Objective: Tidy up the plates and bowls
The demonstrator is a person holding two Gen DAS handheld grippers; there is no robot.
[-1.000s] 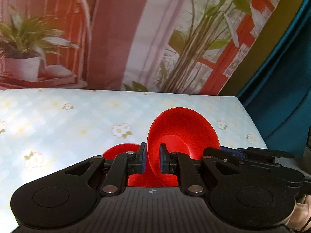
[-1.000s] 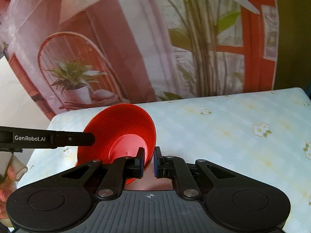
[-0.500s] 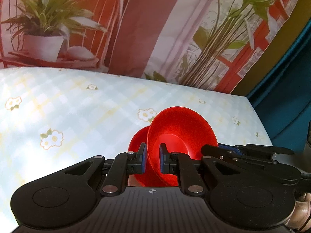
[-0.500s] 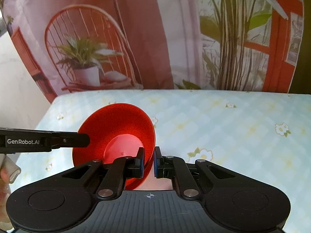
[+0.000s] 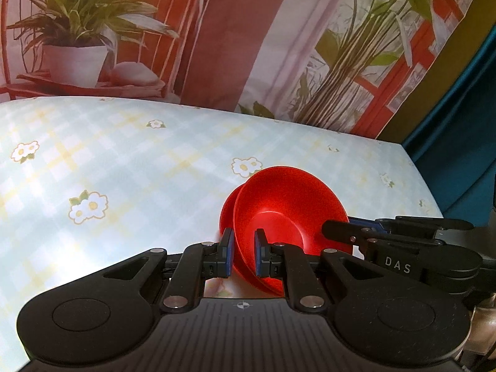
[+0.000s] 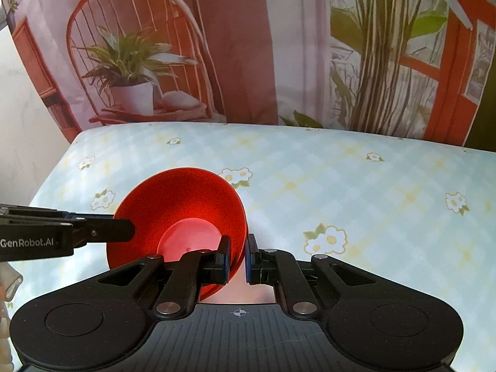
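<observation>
Because its blue-padded fingers pinch the near rim of a glossy red plastic bowl (image 5: pixel 288 214), the left hand-held gripper (image 5: pixel 243 255) holds that bowl tilted on edge above the bench (image 5: pixel 124 170) with its pale floral checked cloth; a second red rim (image 5: pixel 228 207) peeks out behind, apparently nested. From the right wrist, the right hand-held gripper (image 6: pixel 238 255) clamps the opposite rim of the red bowl (image 6: pixel 179 204), probably sharing the load so the stack stays steady.
</observation>
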